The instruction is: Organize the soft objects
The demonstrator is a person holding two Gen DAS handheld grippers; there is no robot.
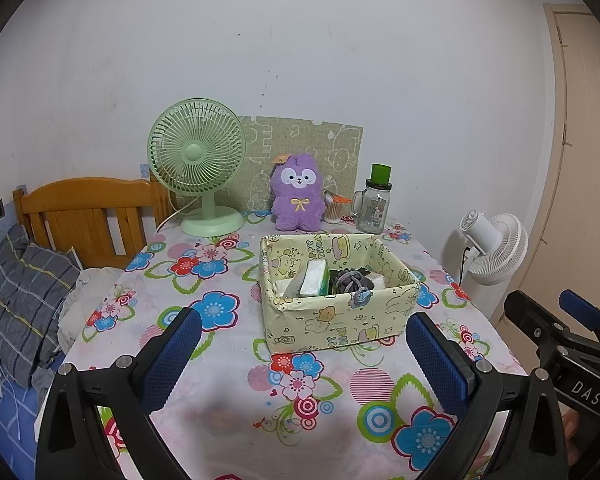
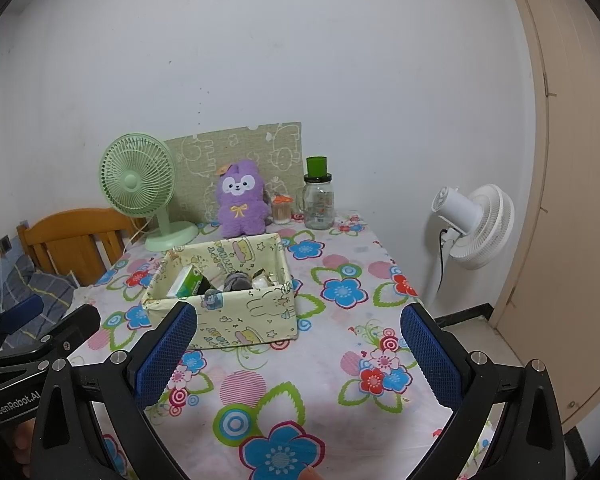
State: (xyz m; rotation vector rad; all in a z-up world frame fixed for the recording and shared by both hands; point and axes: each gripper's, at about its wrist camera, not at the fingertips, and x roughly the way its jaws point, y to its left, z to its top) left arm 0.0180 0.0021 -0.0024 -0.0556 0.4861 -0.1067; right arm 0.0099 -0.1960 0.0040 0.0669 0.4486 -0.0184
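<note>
Both grippers hover above the near edge of the table (image 1: pixel 228 408), fingers spread wide, holding nothing: the left gripper (image 1: pixel 302 354) and the right gripper (image 2: pixel 300 350). The box (image 1: pixel 340 320) sits mid-table; its near wall hides much of the contents, though a tissue pack (image 1: pixel 314 278) and a grey bundle (image 1: pixel 350 280), hard to identify, show. The plush (image 1: pixel 298 196) stands at the far edge, between fan (image 1: pixel 198 160) and jar (image 1: pixel 374 206).
</note>
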